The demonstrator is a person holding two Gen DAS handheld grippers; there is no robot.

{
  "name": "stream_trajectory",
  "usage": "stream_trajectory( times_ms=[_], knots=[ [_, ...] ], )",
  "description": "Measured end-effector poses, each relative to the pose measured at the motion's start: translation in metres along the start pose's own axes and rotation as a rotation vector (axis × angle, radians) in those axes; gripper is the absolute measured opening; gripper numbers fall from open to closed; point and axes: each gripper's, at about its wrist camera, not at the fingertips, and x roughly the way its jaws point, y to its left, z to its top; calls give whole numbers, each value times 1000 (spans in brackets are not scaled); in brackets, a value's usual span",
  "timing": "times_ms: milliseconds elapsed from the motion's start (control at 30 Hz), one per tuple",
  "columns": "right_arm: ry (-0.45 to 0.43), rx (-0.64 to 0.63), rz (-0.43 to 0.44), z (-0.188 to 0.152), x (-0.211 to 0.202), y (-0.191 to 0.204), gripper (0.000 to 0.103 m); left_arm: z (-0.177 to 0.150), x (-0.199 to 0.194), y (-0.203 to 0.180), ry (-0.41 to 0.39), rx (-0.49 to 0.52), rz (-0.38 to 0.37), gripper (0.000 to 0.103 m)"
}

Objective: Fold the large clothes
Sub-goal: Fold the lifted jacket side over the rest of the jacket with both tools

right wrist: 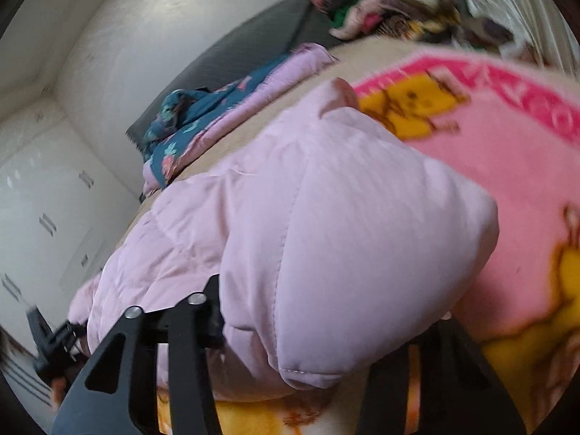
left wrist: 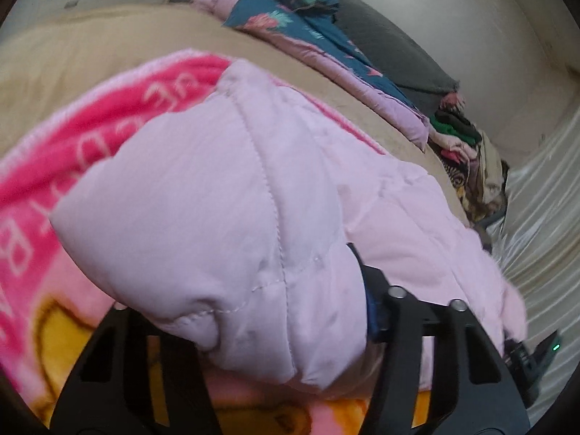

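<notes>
Left wrist view: your left gripper [left wrist: 253,344] has its jaws narrowed on a puffy fold of the pale pink quilted jacket [left wrist: 224,195], which fills the middle of the frame and lies over the bright pink and yellow blanket [left wrist: 72,137] at the left. That padding is slick and springy, so I judge it could squirt out of the bite if you pull fast. In the lower right corner the other gripper shows, close by.

Right wrist view: your right gripper [right wrist: 311,362] is clamped the same way on another thick bulge of the jacket [right wrist: 344,224], centre frame, with the blanket [right wrist: 507,188] at the right. Lift unevenly and the fold may skew. Drag low and the blanket could come along. The heap of clothes [right wrist: 380,3] at the top edge stays well apart
</notes>
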Motion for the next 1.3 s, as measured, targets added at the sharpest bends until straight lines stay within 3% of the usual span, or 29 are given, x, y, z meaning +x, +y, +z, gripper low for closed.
stream_trajectory(
  times_ms=[133,467,1300],
  knots=[
    [-25,-73,16,7,-17,20,37,5,-18,-11,-34,48,15,38],
    [-36,-143,74,13,-78,47,36,6,-77,-31,-95,132,2,37],
    [49,-112,45,-79,-169,39,36,-75,-149,2,-31,212,40,39]
  ],
)
